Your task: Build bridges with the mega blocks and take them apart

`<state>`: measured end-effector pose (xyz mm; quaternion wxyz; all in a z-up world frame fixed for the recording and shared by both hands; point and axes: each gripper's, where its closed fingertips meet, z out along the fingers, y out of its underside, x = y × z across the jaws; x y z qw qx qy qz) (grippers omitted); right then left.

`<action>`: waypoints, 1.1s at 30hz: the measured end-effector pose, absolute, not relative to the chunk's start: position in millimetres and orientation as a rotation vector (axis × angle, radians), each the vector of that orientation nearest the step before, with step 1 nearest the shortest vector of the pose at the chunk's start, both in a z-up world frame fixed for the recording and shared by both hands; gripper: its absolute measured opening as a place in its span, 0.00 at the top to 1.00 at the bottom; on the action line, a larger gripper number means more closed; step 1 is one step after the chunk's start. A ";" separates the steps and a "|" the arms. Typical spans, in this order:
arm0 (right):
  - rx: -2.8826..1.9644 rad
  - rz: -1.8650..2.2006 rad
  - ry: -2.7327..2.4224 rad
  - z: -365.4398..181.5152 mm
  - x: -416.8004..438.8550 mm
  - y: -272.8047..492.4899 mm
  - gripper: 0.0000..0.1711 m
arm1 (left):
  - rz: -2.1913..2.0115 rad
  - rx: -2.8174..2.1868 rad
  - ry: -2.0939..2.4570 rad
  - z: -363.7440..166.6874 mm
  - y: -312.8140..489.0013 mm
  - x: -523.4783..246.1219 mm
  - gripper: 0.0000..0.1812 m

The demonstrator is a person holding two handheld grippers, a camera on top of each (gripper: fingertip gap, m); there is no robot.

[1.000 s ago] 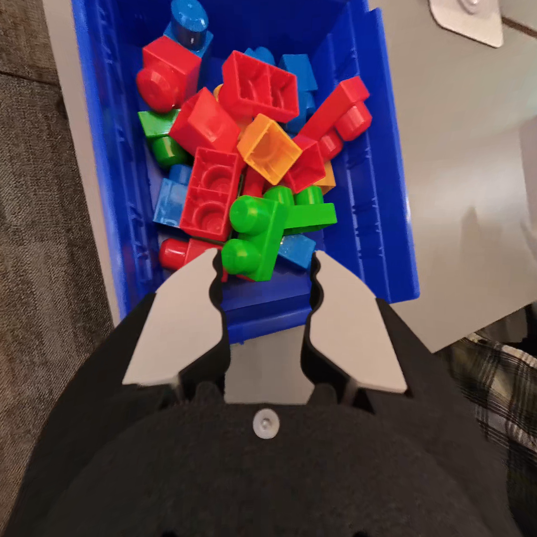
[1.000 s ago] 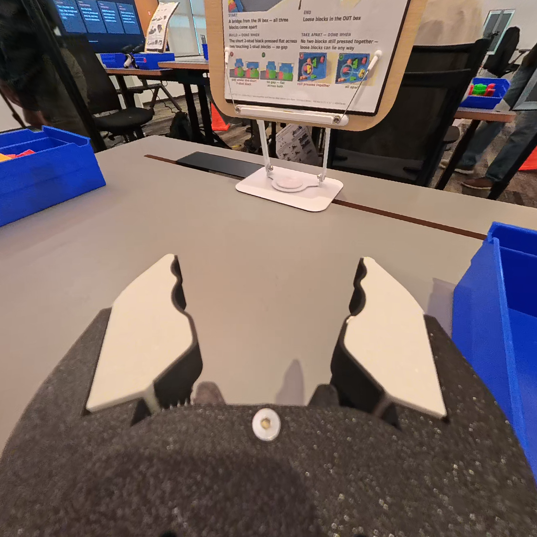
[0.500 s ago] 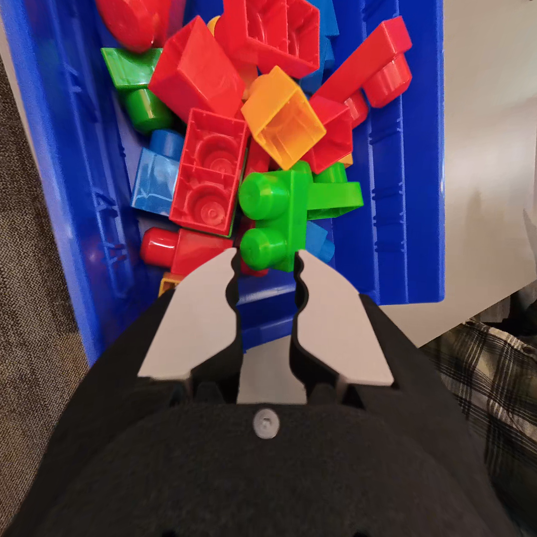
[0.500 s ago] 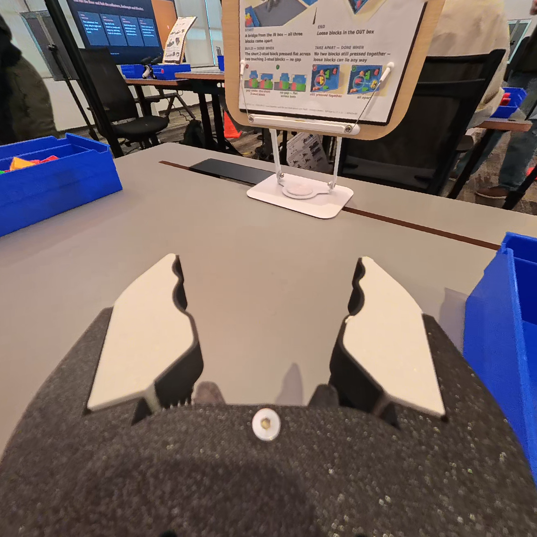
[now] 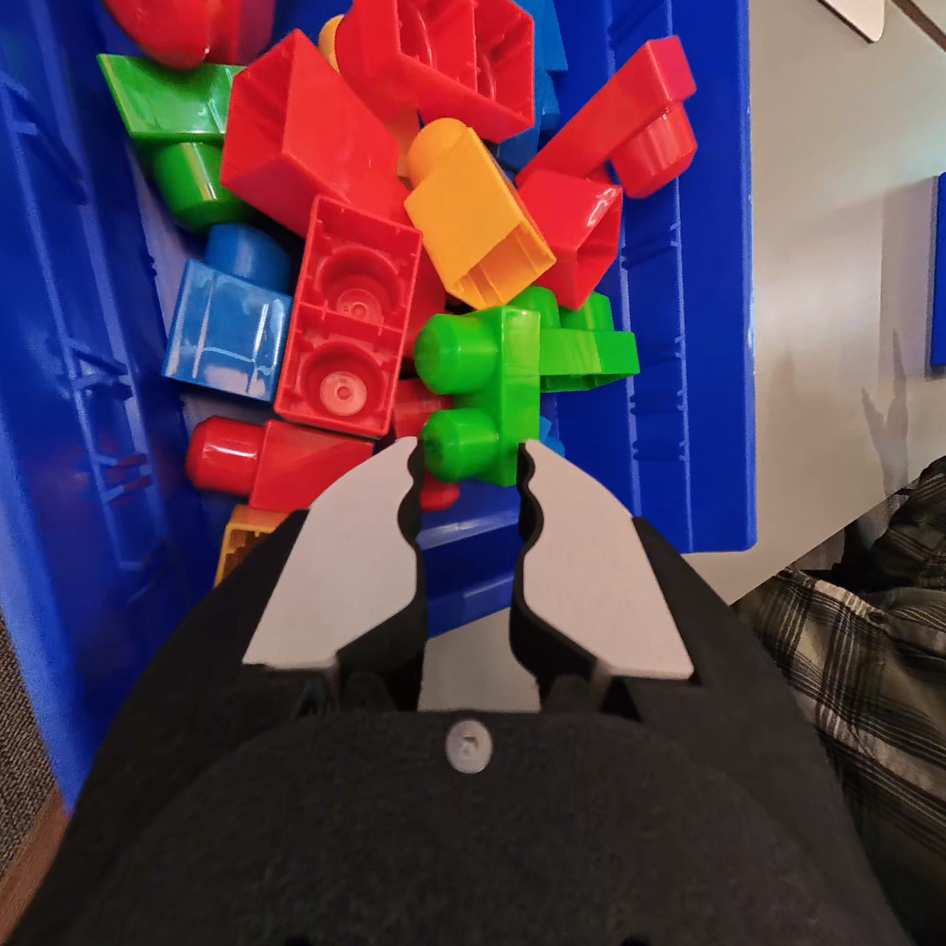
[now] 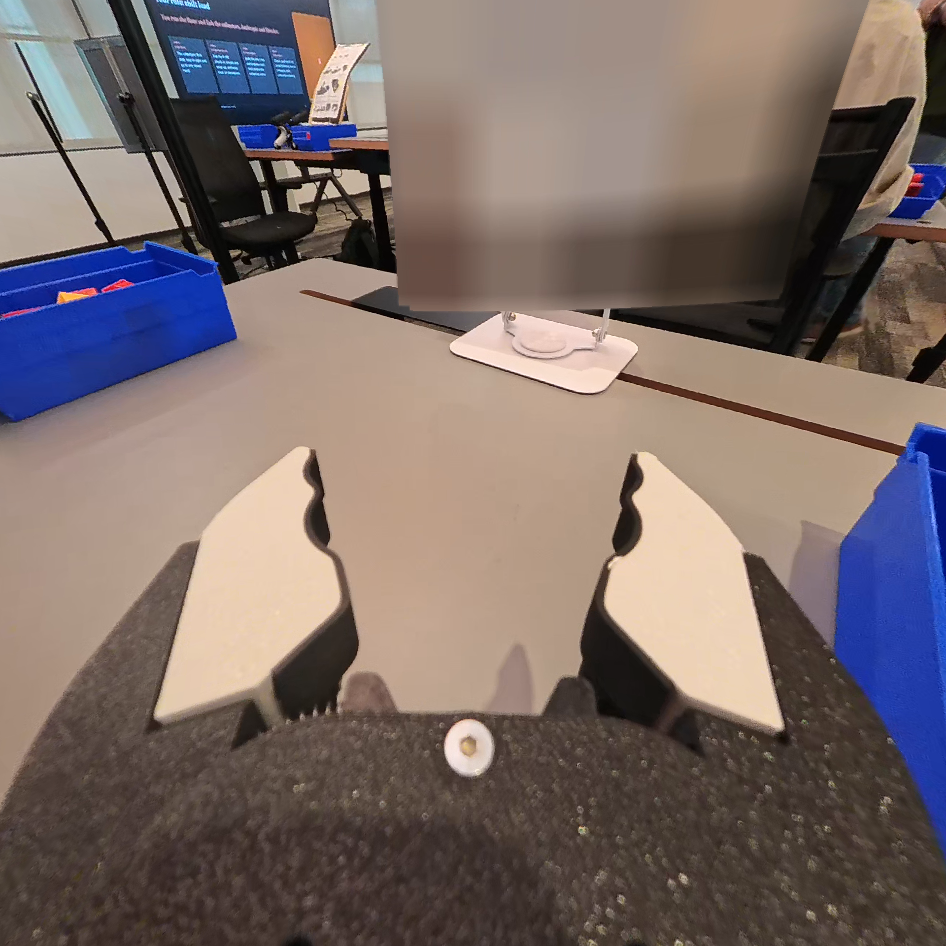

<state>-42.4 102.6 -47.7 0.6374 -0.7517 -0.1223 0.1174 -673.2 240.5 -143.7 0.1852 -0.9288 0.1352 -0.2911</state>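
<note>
Status: the task stands at its opening stage, judged from the layout. No bridge is assembled anywhere in view, and the grey surface (image 6: pixel 460 435) between the bins carries no blocks. The mega blocks lie as a loose heap in the blue bin (image 5: pixel 716 307), which rests on the surface at its near edge in the left wrist view. The left gripper (image 5: pixel 468 450) points into the bin; its fingers (image 5: pixel 358 537) are parted narrowly and released, with the tips flanking the near end of the green two-stud block (image 5: pixel 491 394), which lies on its side at 12 o'clock from the tips. Whether the tips touch the block cannot be told; no grasp is made. A red two-stud block (image 5: pixel 348 317) lies underside up at 11 o'clock, a blue block (image 5: pixel 225 327) beyond it at 10 o'clock, and an orange block (image 5: pixel 476 225) at 12 o'clock above the green one. The right gripper (image 6: pixel 473 460) hovers over the bare surface with its fingers spread wide and released, holding nothing. In that view the filled bin sits at 10 o'clock, a second blue bin (image 6: pixel 890 588) at 3 o'clock, and a white stand base (image 6: pixel 542 353) at 12 o'clock. Remaining work: extract the blocks, press them into a bridge, then separate them; the whole sequence is outstanding.
</note>
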 end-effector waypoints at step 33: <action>-1.695 0.260 -0.292 -39.0 -39.5 95.4 0.36 | -0.386 -2.664 0.420 -106.3 298.3 -632.6 0.77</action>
